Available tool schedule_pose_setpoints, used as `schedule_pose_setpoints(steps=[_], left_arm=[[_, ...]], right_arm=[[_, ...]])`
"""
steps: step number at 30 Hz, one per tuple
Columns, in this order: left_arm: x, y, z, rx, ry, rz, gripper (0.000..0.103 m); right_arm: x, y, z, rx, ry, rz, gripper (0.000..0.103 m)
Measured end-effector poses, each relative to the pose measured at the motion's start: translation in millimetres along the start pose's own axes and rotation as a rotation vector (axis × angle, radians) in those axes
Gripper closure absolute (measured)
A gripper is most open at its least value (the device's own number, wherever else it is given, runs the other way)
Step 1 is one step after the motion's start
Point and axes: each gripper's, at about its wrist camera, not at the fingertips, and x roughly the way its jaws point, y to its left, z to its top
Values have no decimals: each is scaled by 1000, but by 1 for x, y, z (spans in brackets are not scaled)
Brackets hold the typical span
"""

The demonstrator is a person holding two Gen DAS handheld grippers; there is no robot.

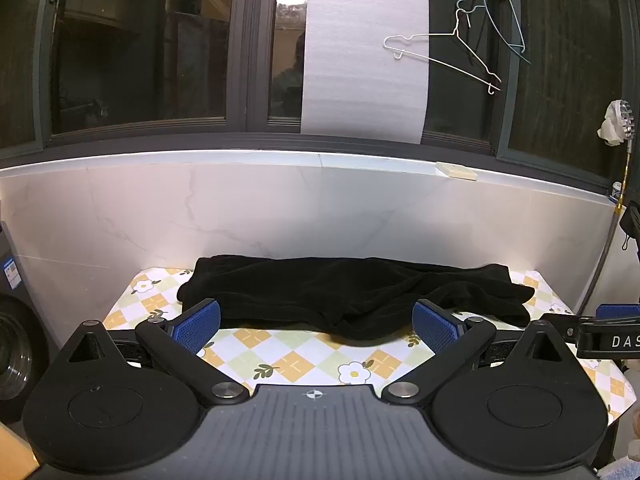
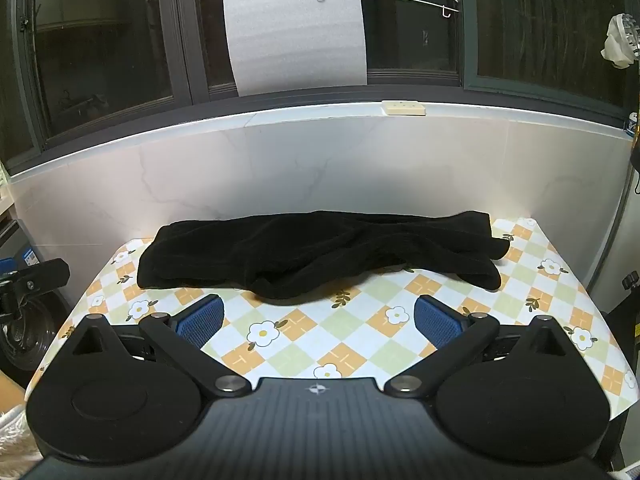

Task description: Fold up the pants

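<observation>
Hovering with fingers spread and empty, left gripper [image 1: 316,326] and right gripper [image 2: 318,320] face the black pants [image 2: 316,252] lying rumpled along the table's [image 2: 352,344] far edge: soft, limp, best pinched at the ends.

Dark window [image 1: 140,48] above marble wall [image 1: 280,208].

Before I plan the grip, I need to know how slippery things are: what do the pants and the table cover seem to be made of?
The pants look like soft, matte black fleece or a thick knit: fuzzy surface, no sheen, limp rounded folds. The table cover looks like smooth printed vinyl or oilcloth: flat, faintly glossy, with a flower-and-diamond pattern. Both are guesses from looks alone.
</observation>
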Motion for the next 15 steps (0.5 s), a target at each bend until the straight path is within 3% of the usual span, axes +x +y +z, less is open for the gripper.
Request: schedule_pose_setpoints(steps=[15], left_arm=[[0,0,0,-4,-1,-2,0]], right_arm=[[1,-1,-2,-1,-1,2,0]])
